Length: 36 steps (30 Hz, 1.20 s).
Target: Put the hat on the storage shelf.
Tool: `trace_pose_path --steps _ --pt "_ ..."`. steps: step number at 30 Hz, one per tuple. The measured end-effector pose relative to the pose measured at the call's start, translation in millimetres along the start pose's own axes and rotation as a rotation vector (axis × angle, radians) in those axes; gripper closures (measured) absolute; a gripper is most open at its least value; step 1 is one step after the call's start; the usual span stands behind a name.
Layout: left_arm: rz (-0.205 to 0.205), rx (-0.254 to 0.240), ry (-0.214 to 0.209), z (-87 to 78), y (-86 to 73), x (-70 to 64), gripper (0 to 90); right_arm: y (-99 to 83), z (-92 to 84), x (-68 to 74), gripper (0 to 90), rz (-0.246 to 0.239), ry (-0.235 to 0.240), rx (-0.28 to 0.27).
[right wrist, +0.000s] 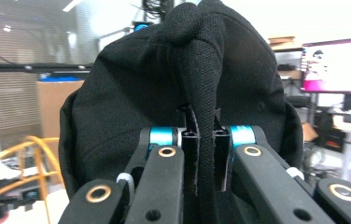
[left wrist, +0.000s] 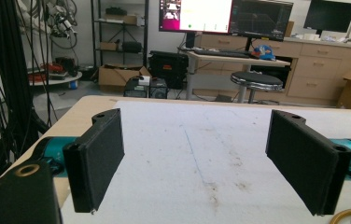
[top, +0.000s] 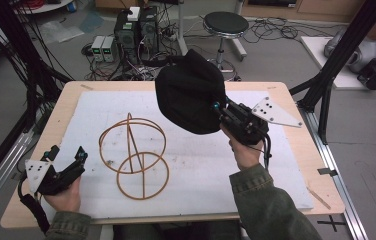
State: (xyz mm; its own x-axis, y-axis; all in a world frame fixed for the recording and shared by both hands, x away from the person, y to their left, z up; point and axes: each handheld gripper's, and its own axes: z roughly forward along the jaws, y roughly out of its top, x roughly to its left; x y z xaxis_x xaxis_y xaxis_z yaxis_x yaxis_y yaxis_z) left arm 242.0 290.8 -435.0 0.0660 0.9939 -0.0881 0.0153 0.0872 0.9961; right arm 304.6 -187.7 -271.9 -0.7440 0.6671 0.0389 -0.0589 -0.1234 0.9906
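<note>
A black cap (top: 191,92) hangs in the air above the back middle of the table, and my right gripper (top: 221,111) is shut on a fold of it. In the right gripper view the cap's fabric (right wrist: 201,93) is pinched between the two jaws. An orange wire stand (top: 135,155) made of two rings and thin rods lies tipped on the white mat (top: 201,165), left of the cap and below it. My left gripper (top: 78,159) rests near the table's front left corner, open, with nothing between its pads (left wrist: 94,163).
The wooden table (top: 61,110) carries the white mat across most of its top. Black frame posts (top: 343,55) stand at both sides. Behind the table are a black stool (top: 225,24), computer boxes (top: 136,30) and loose cables on the floor.
</note>
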Motion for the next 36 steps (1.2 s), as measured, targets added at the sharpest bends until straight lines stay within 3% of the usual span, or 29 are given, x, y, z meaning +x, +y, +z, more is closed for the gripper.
trace_pose_path --steps 11,17,25,29,36 --pt "-0.010 0.001 0.001 -0.2 -0.4 2.2 19.9 2.2 16.9 28.7 87.6 0.022 0.130 -0.011" --pt "-0.010 0.001 -0.001 -0.2 -0.5 3.0 19.9 1.1 25.1 40.5 87.6 0.027 0.178 -0.011" --pt "-0.013 0.002 -0.004 0.2 -0.7 2.9 20.0 -0.7 47.0 65.3 87.6 0.039 0.272 0.004" --pt "-0.013 0.003 -0.004 0.2 -0.8 3.9 20.0 -4.0 57.6 75.4 87.6 0.023 0.303 0.031" --pt "-0.018 0.002 -0.005 0.6 -1.1 5.2 20.1 -5.7 70.0 80.4 87.5 0.011 0.304 0.081"
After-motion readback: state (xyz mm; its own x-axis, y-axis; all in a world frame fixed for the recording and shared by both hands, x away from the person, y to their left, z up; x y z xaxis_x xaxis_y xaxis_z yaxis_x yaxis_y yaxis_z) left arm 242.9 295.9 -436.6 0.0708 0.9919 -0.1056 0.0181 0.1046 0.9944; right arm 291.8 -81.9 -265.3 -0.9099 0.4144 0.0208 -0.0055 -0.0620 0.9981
